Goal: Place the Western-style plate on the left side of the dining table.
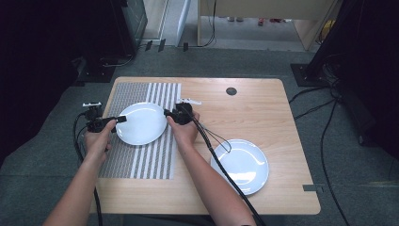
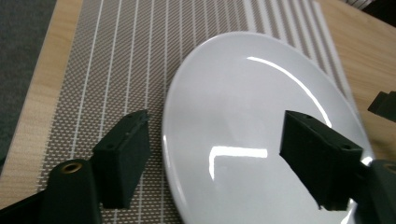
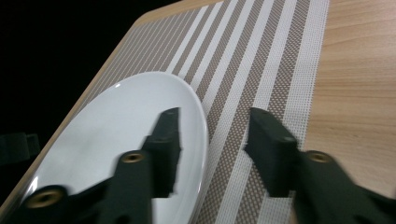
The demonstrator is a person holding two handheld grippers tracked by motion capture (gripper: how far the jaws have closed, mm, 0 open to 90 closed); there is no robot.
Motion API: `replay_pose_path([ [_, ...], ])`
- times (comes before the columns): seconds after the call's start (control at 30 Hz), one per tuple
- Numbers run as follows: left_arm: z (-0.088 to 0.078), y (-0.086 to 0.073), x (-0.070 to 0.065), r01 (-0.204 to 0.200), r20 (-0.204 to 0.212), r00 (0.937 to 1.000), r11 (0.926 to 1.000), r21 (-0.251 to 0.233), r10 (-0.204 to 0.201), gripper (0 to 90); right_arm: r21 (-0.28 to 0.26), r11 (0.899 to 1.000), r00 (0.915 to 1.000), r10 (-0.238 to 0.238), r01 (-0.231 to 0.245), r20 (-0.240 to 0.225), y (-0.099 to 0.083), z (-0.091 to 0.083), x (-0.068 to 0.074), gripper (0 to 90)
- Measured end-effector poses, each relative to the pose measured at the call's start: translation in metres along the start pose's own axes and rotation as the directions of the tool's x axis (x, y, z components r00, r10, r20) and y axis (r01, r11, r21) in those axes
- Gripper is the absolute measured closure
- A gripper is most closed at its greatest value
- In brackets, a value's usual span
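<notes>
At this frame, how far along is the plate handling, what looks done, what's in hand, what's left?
Done: one plate lies on the striped mat. In hand: both claws are open at its opposite edges, the left claw and right claw each straddling its rim, neither closed on it; whether they are arriving or leaving is unclear. Left, probably: the second plate sits on bare table, off the mat.

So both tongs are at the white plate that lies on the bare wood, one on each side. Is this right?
Not quite. The plate between the left tongs and right tongs lies on the striped placemat, as the high view shows. The other plate lies on bare wood.
</notes>
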State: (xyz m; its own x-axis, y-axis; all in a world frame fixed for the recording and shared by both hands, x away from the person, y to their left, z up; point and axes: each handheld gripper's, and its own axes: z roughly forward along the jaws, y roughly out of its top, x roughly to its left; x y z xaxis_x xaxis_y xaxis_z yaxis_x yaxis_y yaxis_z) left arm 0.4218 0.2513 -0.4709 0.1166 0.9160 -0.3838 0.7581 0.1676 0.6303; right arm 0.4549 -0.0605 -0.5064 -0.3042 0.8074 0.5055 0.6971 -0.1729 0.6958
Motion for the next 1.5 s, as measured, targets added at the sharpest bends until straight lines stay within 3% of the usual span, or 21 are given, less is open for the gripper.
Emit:
replay_pose_path([
  [0.03,0.0,0.0,0.0,0.0,0.0,1.0,1.0,0.0,0.0,19.9,0.02,1.0,1.0,-0.001,0.001,-0.002,0.003,-0.004,0.002,43.7],
  [0.1,-0.009,-0.002,-0.009,-0.058,0.004,0.9983,0.9976,-0.038,0.058,17.0,0.032,0.999,0.9995,-0.024,0.024,0.021,0.008,-0.012,0.006,29.1],
  [0.2,-0.014,-0.004,-0.015,-0.083,-0.015,0.9965,0.9951,-0.054,0.083,16.6,0.004,0.993,0.9925,-0.116,0.116,0.038,0.014,-0.028,0.009,20.8],
  [0.23,-0.019,-0.006,-0.02,-0.09,-0.01,0.9959,0.9929,-0.078,0.09,16.6,-0.008,0.99,0.9899,-0.137,0.137,0.036,0.016,-0.034,0.01,20.9],
  [0.27,-0.019,-0.006,-0.02,-0.09,-0.01,0.9959,0.9929,-0.078,0.09,16.0,-0.016,0.988,0.9875,-0.154,0.155,0.034,0.017,-0.039,0.01,20.7],
  [0.3,-0.024,-0.008,-0.026,-0.124,-0.004,0.9923,0.9882,-0.09,0.124,13.8,-0.02,0.985,0.9847,-0.172,0.172,0.031,0.019,-0.044,0.01,19.5],
  [0.47,-0.032,-0.012,-0.037,-0.167,-0.021,0.986,0.98,-0.109,0.165,11.8,-0.042,0.971,0.9711,-0.231,0.234,0.059,0.023,-0.066,0.008,18.8],
  [0.73,-0.048,-0.026,-0.05,-0.189,-0.021,0.9819,0.97,-0.153,0.188,11.7,-0.045,0.974,0.9739,-0.219,0.222,0.059,0.022,-0.101,-0.01,19.0],
  [0.8,-0.053,-0.033,-0.055,-0.212,-0.026,0.9773,0.9653,-0.153,0.21,11.7,-0.053,0.971,0.9716,-0.229,0.232,0.061,0.02,-0.11,-0.014,19.1],
  [0.97,-0.057,-0.043,-0.06,-0.232,-0.032,0.9728,0.9601,-0.157,0.229,11.5,-0.062,0.965,0.9645,-0.251,0.256,0.083,0.016,-0.131,-0.023,20.2],
  [1.2,-0.064,-0.065,-0.062,-0.251,-0.028,0.9678,0.9549,-0.158,0.25,11.5,-0.072,0.962,0.9614,-0.258,0.265,0.096,0.009,-0.16,-0.04,20.5],
  [1.37,-0.069,-0.078,-0.061,-0.238,-0.016,0.9709,0.9568,-0.167,0.239,11.6,-0.08,0.957,0.9549,-0.269,0.28,0.125,0.002,-0.182,-0.055,21.0],
  [1.4,-0.072,-0.084,-0.061,-0.224,-0.009,0.974,0.9586,-0.175,0.226,11.6,-0.081,0.958,0.9559,-0.265,0.276,0.126,0.001,-0.186,-0.059,21.0],
  [1.5,-0.075,-0.089,-0.063,-0.221,-0.005,0.9746,0.9585,-0.18,0.224,11.6,-0.089,0.963,0.9619,-0.243,0.255,0.125,-0.003,-0.199,-0.069,21.0],
])
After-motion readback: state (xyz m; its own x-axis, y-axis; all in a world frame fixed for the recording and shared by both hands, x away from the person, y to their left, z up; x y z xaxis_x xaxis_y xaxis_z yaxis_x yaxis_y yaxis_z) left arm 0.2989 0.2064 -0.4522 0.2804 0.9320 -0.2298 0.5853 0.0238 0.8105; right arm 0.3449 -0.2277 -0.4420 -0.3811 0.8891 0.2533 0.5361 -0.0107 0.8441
